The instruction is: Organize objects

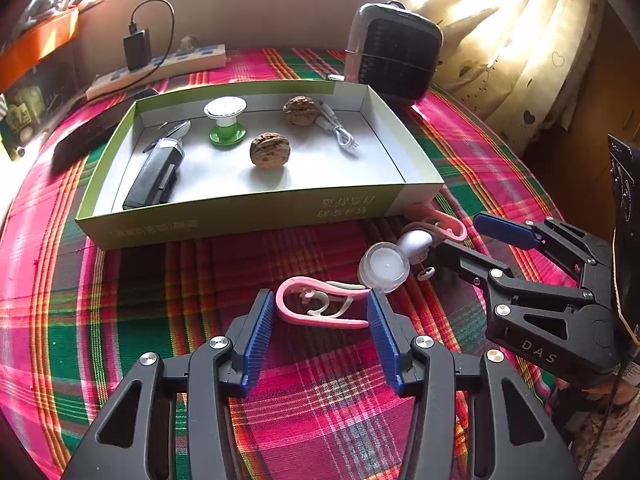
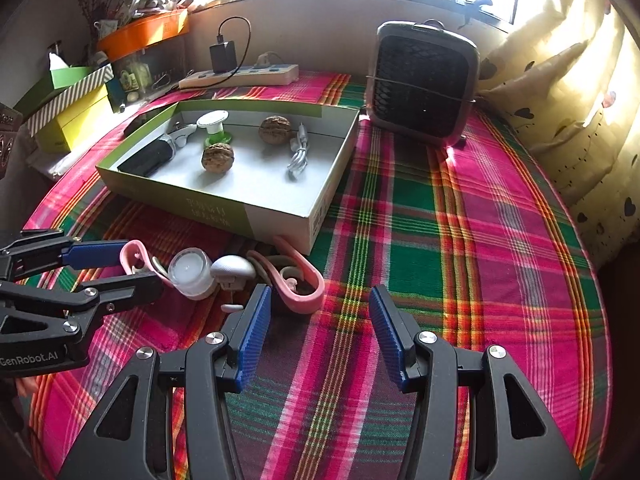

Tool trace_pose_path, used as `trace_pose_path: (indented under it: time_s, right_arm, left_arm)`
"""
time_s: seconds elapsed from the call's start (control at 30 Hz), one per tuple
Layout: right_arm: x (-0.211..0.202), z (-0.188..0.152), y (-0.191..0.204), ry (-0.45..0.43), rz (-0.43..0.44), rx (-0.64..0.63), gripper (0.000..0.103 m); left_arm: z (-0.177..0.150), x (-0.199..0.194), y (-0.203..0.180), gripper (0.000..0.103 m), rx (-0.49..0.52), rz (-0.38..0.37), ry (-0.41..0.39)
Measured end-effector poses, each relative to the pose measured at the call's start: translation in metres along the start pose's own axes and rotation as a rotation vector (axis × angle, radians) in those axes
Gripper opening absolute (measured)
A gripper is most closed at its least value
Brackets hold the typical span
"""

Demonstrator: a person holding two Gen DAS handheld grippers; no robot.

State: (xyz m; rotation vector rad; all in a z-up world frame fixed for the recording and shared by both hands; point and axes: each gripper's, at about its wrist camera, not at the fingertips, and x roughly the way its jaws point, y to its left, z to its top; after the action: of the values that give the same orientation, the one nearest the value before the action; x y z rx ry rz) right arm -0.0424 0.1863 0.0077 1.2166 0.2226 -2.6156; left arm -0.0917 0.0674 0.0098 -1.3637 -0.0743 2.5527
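Note:
A shallow green-and-white box [image 1: 240, 210] [image 2: 280, 220] holds two walnuts [image 1: 270, 150], a green-and-white spool [image 1: 226, 122], a white cable [image 1: 338, 130] and a black tool [image 1: 154, 176]. In front of it on the plaid cloth lie a pink ear hook [image 1: 320, 306], a small clear jar [image 1: 384, 266] [image 2: 192, 270], a white round piece [image 1: 416, 242] [image 2: 232, 268] and a second pink ear hook [image 1: 444, 224] [image 2: 300, 280]. My left gripper [image 1: 320, 312] is open, its pads either side of the near pink hook. My right gripper [image 2: 320, 310] is open and empty, just right of the second hook.
A grey fan heater [image 1: 394, 52] [image 2: 424, 84] stands behind the box at right. A power strip with a black charger [image 1: 160, 68] lies at the back. Boxes and an orange tray [image 2: 140, 34] stand at the left. A curtain [image 2: 568, 92] hangs at right.

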Motion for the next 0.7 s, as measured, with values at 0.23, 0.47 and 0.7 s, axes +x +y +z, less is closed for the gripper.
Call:
trace_pose_path:
  time_s: [0.23,0.47,0.7]
  right_arm:
    - [0.008,0.007,0.001,0.023,0.025,-0.03,0.051]
    - [0.009,0.009,0.003,0.025,0.042,-0.052,0.051]
    - [0.007,0.008,0.01,0.02,0.066,-0.068,0.034]
  left_arm:
    - [0.0,-0.002,0.007,0.047,0.003,0.017,0.002]
    - [-0.002,-0.008,0.023,0.047,0.003,0.046,0.012]
    - [-0.006,-0.012,0.036,0.047,-0.01,0.063,0.011]
